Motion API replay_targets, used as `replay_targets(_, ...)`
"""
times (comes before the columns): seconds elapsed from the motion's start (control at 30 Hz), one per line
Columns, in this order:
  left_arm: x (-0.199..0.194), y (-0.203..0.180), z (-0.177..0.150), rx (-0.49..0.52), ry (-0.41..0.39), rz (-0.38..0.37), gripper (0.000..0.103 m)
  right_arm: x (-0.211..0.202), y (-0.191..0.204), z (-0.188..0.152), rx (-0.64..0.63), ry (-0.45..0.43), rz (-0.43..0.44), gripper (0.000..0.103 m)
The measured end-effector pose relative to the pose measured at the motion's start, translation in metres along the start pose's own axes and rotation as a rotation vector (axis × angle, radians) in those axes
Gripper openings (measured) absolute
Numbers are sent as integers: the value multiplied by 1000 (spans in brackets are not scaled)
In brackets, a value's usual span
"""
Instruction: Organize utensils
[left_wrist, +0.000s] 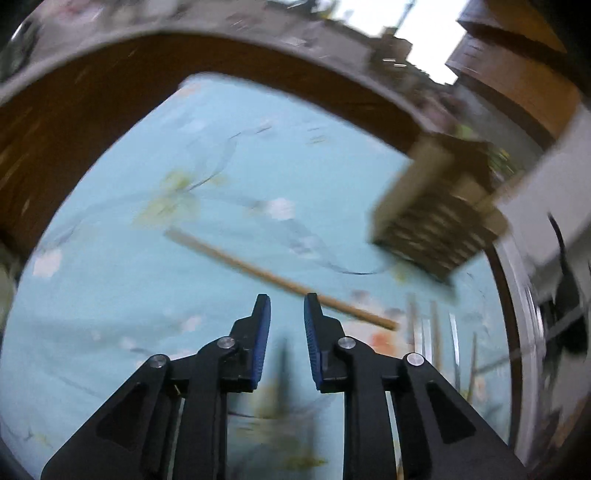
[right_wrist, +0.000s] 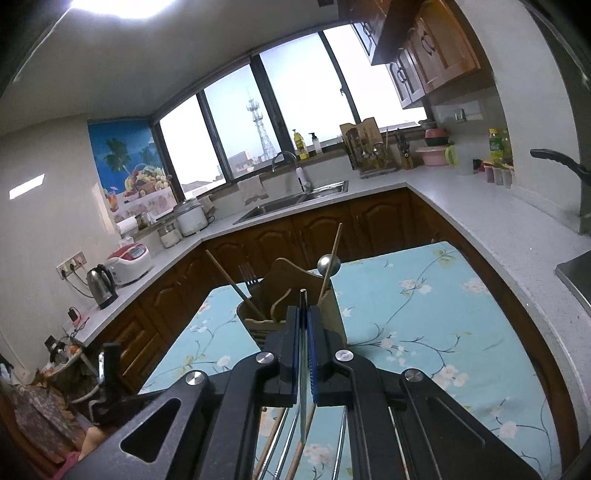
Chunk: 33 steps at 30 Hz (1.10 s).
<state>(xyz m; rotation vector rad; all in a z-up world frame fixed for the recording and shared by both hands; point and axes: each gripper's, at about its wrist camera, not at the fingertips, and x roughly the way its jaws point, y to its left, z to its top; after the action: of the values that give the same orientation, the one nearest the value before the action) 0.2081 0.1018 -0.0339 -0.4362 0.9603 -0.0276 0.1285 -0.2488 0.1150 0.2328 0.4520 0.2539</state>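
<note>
In the blurred left wrist view, a wooden chopstick (left_wrist: 280, 280) lies slantwise on the light blue flowered tablecloth (left_wrist: 147, 295). My left gripper (left_wrist: 287, 306) hovers just short of it, its jaws a little apart and empty. The wooden utensil holder (left_wrist: 436, 221) stands at the right. In the right wrist view, my right gripper (right_wrist: 303, 314) is shut on a thin metal utensil (right_wrist: 303, 295) that points at the holder (right_wrist: 332, 314). The holder has chopsticks (right_wrist: 236, 284), a fork (right_wrist: 248, 275) and a round-ended metal utensil (right_wrist: 328, 265) in it. Several loose utensils (right_wrist: 277, 443) lie on the cloth below this gripper.
Dark wooden cabinets (right_wrist: 317, 229) and a grey counter (right_wrist: 480, 221) wrap around the table. On the counter are a sink (right_wrist: 291, 203), a kettle (right_wrist: 101, 286) and a rice cooker (right_wrist: 127, 262). More blurred utensils (left_wrist: 436, 332) lie on the cloth at the right of the left wrist view.
</note>
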Motion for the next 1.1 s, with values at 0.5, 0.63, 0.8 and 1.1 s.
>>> replay_targets(0.5,28,-104,-10,232,77,-120,29,-5,-22,-3,49,-17,1,4)
replay_targets(0.63,46,-147,-23,358,99,-113,29,-11,-33,-4,66,-17,-21,4)
replay_targets(0.8,74,-171,-29,440,136,-50,29,-16,-44,-7,83,-14,-35,4)
replay_targets(1.1,86,-172,-39,486,157,-16,25,-16,-55,-7,110,-21,-37,4)
